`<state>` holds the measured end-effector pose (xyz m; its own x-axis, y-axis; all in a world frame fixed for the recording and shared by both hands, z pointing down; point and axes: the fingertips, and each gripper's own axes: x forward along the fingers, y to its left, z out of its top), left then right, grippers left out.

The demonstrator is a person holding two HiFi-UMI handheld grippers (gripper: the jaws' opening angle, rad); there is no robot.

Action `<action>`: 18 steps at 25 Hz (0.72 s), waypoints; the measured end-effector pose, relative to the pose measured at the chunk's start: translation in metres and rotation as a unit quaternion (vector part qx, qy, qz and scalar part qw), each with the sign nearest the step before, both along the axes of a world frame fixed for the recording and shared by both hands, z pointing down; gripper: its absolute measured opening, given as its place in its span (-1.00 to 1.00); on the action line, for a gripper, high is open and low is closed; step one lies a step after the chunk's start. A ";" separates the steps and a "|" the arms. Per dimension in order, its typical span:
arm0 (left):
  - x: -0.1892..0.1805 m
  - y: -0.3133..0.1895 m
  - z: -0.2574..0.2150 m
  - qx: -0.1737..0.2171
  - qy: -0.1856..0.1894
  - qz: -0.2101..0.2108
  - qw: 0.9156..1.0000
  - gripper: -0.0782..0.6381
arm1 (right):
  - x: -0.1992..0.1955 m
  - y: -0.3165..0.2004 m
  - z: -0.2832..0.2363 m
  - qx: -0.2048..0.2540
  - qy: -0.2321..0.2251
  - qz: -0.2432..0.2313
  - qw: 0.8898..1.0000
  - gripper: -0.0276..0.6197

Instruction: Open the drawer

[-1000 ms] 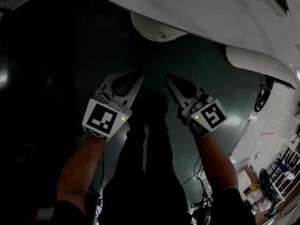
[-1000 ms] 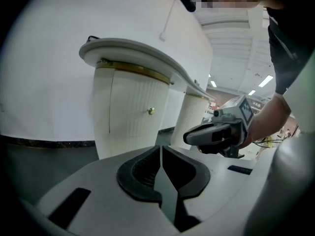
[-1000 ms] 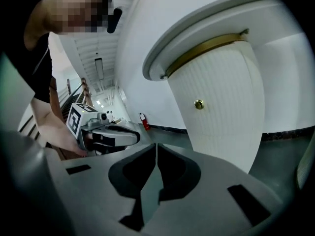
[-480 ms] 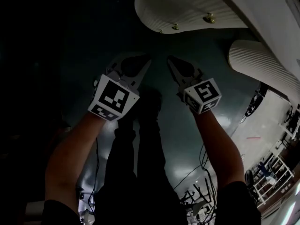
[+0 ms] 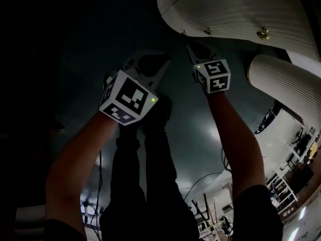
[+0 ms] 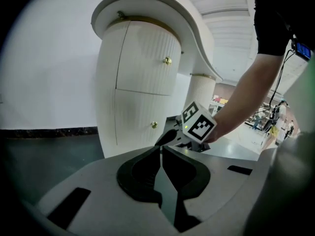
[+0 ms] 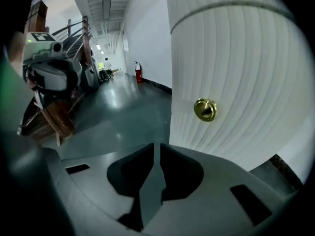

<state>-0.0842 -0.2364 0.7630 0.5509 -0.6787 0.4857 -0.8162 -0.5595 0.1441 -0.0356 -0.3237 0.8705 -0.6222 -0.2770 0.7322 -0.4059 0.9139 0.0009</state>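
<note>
Right gripper view shows the right gripper (image 7: 156, 146) with its jaws together and nothing between them. It is aimed low at a ribbed white drawer (image 7: 246, 68) front. The brass knob (image 7: 205, 109) sits above and to the right of the tips, clearly apart from them.

The left gripper (image 6: 161, 147) is likewise closed and empty, and hangs back from the cabinet (image 6: 138, 82). From there two curved fronts show, one above the other, each with a small knob. The right gripper is near the lower one.

The step in hand looks like the reach for the knob. To do it well, the jaws should part first, then rise and shift right until the knob stands squarely between the pads. They should close behind its head, then pull straight out, since a small round knob will likely slip under a slanted pull.

The floor (image 7: 123, 112) is dark, glossy and reflective. A plain wall (image 6: 44, 73) lies behind the cabinet, a lit corridor runs off beyond it, and cluttered equipment stands to one side.
</note>
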 end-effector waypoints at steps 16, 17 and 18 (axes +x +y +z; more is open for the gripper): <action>-0.029 0.009 0.013 0.010 0.023 -0.040 0.999 -0.71 | 0.000 -0.031 0.101 0.017 0.119 -0.021 0.993 -0.85; -0.030 0.009 0.014 0.012 0.022 -0.041 0.999 -0.71 | 0.000 -0.029 0.106 0.021 0.127 -0.025 0.991 -0.85; -0.031 0.010 0.014 0.013 0.023 -0.043 0.999 -0.71 | 0.000 -0.028 0.110 0.024 0.137 -0.028 0.990 -0.85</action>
